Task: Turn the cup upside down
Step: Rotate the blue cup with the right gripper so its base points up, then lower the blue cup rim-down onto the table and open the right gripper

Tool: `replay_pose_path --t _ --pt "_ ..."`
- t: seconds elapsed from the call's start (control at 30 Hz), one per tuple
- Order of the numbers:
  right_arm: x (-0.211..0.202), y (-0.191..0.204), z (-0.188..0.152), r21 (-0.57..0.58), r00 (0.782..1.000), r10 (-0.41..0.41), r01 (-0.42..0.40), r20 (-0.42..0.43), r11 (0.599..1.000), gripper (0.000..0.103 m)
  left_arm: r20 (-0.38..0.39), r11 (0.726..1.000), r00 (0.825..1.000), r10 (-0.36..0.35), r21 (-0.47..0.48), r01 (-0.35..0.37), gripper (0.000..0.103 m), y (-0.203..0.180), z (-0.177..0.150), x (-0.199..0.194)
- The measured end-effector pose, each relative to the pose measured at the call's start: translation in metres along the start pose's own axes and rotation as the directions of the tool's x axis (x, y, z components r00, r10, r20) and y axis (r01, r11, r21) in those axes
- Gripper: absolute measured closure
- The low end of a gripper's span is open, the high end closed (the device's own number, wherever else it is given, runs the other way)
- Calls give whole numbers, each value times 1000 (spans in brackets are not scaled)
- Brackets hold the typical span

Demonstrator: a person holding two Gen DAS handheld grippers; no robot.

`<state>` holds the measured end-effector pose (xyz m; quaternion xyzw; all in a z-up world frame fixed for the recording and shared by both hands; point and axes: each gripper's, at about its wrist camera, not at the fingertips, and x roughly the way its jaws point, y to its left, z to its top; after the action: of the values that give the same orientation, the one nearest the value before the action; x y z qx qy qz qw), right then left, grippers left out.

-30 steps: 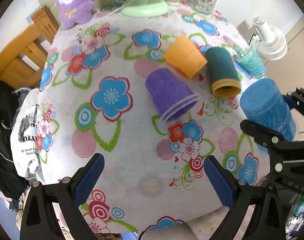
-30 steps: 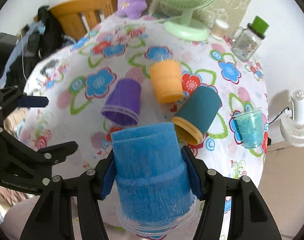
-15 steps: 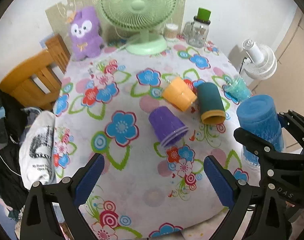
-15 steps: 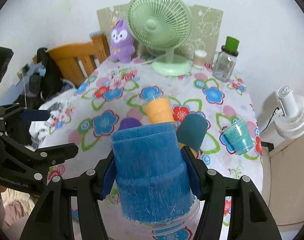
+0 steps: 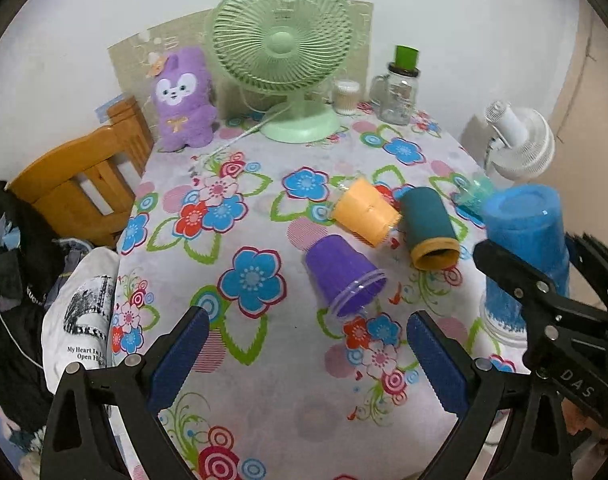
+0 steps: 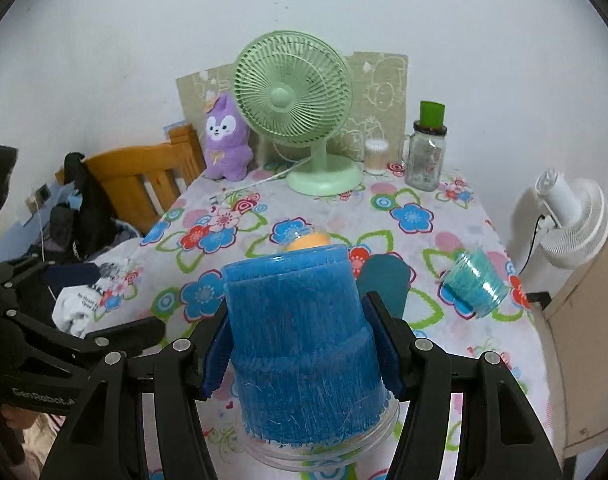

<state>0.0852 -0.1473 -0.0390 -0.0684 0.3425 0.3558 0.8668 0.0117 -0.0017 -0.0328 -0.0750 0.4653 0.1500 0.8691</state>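
Observation:
My right gripper is shut on a blue fuzzy-sleeved cup that is upside down, clear rim at the bottom, at the table's near right edge; it also shows in the left wrist view. My left gripper is open and empty above the near tablecloth. A purple cup, an orange cup and a dark teal cup lie on their sides mid-table. A small turquoise cup lies tilted near the right edge.
A green desk fan, a purple plush toy, a glass jar with a green lid and a small container stand at the back. A wooden chair is left, a white fan right.
Both cameras have pulled back and tilted up, showing more of the table and wall. The blue cup stays gripped, now upright-inverted with its rim low over the table edge.

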Motion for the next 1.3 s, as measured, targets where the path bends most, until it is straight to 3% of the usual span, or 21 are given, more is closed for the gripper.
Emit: replay_pose_path --t 0.1,0.47,0.63,0.83,1.3 --pt "18 -2 -9 12 999 -49 50 -19 999 39 17 1000 1000 -4 -16 5 3 5 -6 8" --pt "72 2 -32 46 997 -42 39 64 998 39 10 995 1000 28 -98 -27 5 32 -19 59" --pt "93 0 -40 92 998 -46 42 46 995 39 2 993 999 37 -116 -36 5 38 -20 76" --pt "104 -3 -56 102 999 -37 38 -16 994 39 -7 994 1000 27 -105 -27 5 39 -22 86" --pt "88 -3 -83 128 997 -46 52 -55 990 38 -43 997 999 -7 -78 3 5 37 -26 93"
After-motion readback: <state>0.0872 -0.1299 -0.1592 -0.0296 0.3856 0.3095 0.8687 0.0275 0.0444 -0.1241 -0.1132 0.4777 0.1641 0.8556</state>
